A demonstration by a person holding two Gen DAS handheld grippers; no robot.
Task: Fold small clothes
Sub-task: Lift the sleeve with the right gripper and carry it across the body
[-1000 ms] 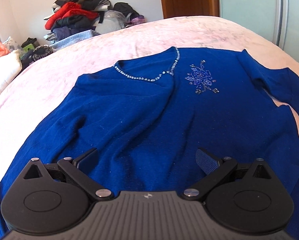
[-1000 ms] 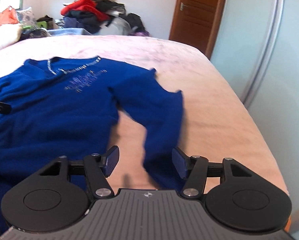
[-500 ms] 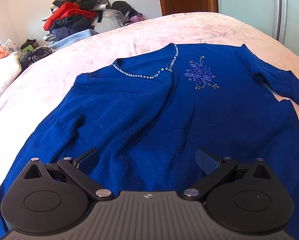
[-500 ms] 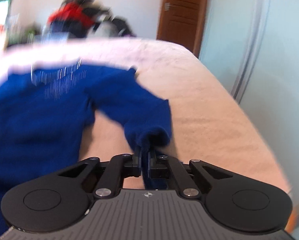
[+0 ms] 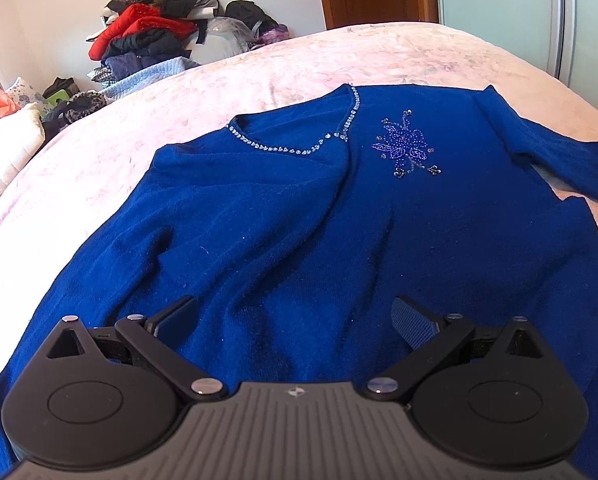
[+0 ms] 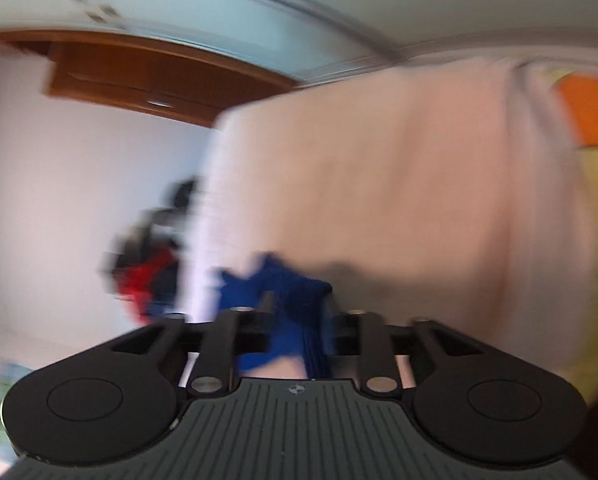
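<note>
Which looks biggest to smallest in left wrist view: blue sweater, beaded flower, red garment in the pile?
1. blue sweater, by far the largest
2. red garment, though it lies much farther away, so its true size is unsure
3. beaded flower

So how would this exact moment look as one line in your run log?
phase: sleeve fold | right gripper: shut on sweater sleeve, view blurred | left gripper: open over blue sweater | surface: pink bed

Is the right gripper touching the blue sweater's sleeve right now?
Touching. The right wrist view, though blurred, shows the sleeve bunched between the right gripper's jaws, which are closed on the fabric.
</note>
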